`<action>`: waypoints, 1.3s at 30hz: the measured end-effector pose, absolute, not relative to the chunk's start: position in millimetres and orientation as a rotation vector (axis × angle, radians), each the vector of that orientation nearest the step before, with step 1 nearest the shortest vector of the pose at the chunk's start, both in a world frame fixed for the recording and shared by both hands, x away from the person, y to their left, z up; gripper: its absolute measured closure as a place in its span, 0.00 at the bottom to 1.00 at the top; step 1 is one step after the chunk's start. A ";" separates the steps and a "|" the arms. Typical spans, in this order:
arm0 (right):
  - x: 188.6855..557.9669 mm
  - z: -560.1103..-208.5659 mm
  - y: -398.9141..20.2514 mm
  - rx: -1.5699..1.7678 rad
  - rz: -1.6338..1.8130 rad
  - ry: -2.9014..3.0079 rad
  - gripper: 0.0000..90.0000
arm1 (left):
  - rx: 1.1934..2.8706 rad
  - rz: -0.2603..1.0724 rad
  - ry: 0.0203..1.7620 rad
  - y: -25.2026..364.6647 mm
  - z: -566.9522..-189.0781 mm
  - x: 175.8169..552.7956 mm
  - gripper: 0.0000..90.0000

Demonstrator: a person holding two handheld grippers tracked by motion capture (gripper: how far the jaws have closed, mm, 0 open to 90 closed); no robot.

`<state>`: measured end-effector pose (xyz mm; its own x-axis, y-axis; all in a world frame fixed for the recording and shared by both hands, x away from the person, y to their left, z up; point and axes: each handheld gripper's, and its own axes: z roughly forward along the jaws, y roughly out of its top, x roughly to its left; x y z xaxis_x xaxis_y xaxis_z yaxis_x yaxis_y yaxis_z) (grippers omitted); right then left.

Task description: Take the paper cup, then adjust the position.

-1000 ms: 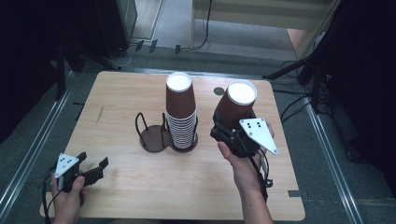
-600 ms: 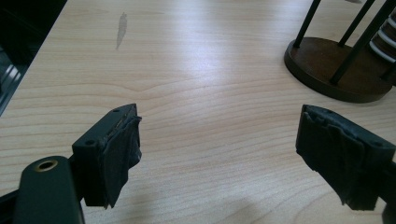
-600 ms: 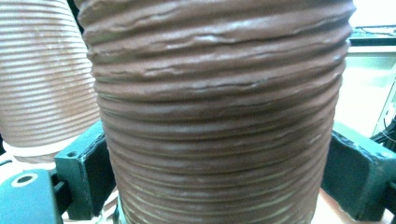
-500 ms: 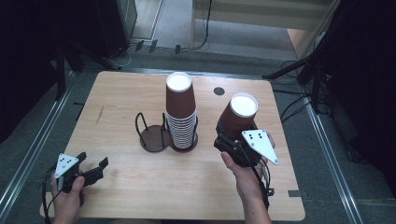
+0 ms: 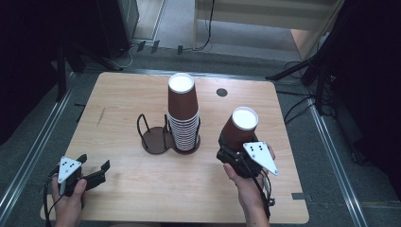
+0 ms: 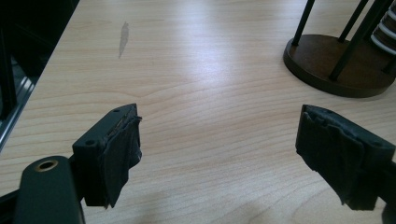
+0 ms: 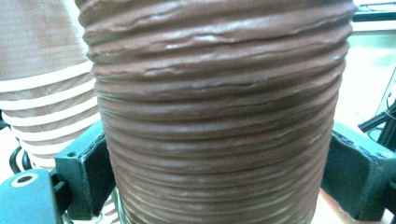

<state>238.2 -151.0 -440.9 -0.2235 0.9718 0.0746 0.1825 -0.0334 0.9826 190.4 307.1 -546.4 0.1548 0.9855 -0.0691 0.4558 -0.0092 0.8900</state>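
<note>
In the lower right of the high view, the right gripper (image 5: 235, 149) is clamped around the lower part of a brown ribbed paper cup (image 5: 239, 128), with the grey three-cornered plate (image 5: 259, 156) riding on top of it and the person's right hand (image 5: 248, 187) behind. The cup is upside down, its white base facing up, and it leans a little toward the upper right of the frame. In the right gripper view the two black jaws press against either side of the cup's (image 7: 219, 112) ridged wall, low in the frame, and the cup takes up most of the picture between them. Whether the cup's rim touches the table cannot be told.

Just to the left of the held cup, near the middle of the high view, a tall stack of cups (image 5: 182, 116) of the same kind stands in one ring of a dark two-ring wire holder (image 5: 156, 138); the other ring, to its left, has a bare round base. The stack (image 7: 42, 88) also shows at the left edge of the right gripper view, close beside the held cup.

In the lower left of the high view, the left gripper (image 5: 97, 171) rests low over the wooden table (image 5: 118, 94), held by the left hand (image 5: 68, 201). In the left gripper view its jaws stand wide apart with nothing between them but bare wood, and the holder's base (image 6: 338, 60) lies at the upper right, well apart from them.
</note>
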 end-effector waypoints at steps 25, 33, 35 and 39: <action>232.2 -468.1 -149.4 1.276 1.311 1.556 0.10 | 1.632 0.762 1.171 230.8 -461.1 205.8 0.16; 230.5 -476.9 -140.8 1.247 1.272 1.594 0.10 | 1.681 0.690 1.102 217.6 -462.9 200.8 0.16; 229.5 -478.8 -136.2 1.221 1.247 1.606 0.10 | 1.685 0.681 1.093 215.3 -464.8 201.0 0.16; 226.4 -482.6 -128.2 1.185 1.223 1.636 0.10 | 1.698 0.666 1.076 210.1 -466.7 201.9 0.16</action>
